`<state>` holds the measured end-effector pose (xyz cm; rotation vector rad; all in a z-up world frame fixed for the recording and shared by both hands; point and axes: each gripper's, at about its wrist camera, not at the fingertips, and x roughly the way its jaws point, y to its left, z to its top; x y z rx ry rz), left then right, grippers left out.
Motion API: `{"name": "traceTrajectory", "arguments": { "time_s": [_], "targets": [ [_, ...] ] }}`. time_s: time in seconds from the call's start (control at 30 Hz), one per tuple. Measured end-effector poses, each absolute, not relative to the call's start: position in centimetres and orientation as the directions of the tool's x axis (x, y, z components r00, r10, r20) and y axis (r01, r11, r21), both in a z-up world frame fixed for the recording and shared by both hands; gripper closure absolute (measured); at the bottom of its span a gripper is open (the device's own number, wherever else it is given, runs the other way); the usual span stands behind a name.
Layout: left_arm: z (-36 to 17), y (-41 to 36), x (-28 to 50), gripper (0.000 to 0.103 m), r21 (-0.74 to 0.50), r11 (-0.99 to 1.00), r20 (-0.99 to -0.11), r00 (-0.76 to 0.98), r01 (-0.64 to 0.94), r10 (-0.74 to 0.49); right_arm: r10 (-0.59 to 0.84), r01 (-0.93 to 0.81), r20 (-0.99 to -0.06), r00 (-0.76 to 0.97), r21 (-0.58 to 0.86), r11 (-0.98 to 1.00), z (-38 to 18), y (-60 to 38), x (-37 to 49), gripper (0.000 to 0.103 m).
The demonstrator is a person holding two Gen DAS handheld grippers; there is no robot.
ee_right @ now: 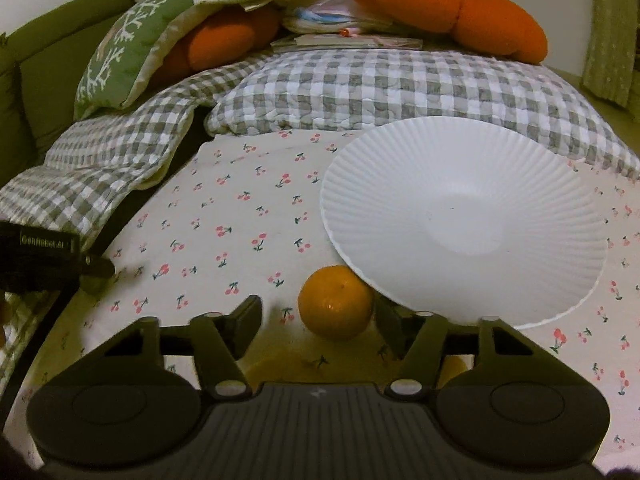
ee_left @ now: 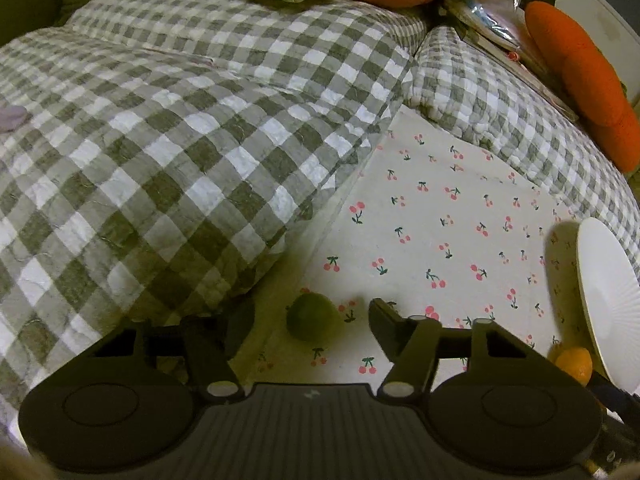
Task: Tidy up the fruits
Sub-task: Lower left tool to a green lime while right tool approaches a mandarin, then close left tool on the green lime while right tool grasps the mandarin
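Your left gripper (ee_left: pixel 306 326) is spread around the lime (ee_left: pixel 313 317) on the sheet (ee_left: pixel 440 216), pads clear. Your right gripper (ee_right: pixel 316 322) is spread around the orange (ee_right: pixel 335 303), beside the plate (ee_right: pixel 464 216).

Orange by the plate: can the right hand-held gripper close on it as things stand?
Probably yes. The orange lies between the open fingers of the right hand-held gripper, on the sheet. The white plate crowds the right finger, its rim overhanging the fruit.
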<state>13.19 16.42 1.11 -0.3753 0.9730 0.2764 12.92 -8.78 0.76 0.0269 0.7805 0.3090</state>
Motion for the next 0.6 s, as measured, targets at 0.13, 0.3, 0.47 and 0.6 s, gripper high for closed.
{"name": "traceTrajectory", "arguments": {
  "time_s": [0.13,0.3,0.47,0.6],
  "targets": [
    [0.6,16.5,13.7,0.060,-0.185,0.902,-0.841,0.538,-0.389,0.060,0.268,-0.255,-0.683,0.680,0.123,0.959,0.4,-8.7,13.1,0.054],
    [0.6,16.8,13.5,0.066,-0.185,0.903,-0.836,0.545,-0.388,0.063,0.279,-0.255,-0.677,0.681,0.138,0.957,0.4,-9.1,13.2,0.064],
    [0.6,16.8,13.2,0.076,-0.168,0.905,-0.835,0.545,-0.391,0.080,0.305,-0.279,-0.679,0.668,0.151,0.948,0.5,-8.6,12.9,0.065],
    [0.7,16.7,13.2,0.087,-0.162,0.907,-0.835,0.544,-0.388,0.083,0.323,-0.308,-0.676,0.663,0.147,0.940,0.9,-8.0,12.4,0.065]
  ]
}}
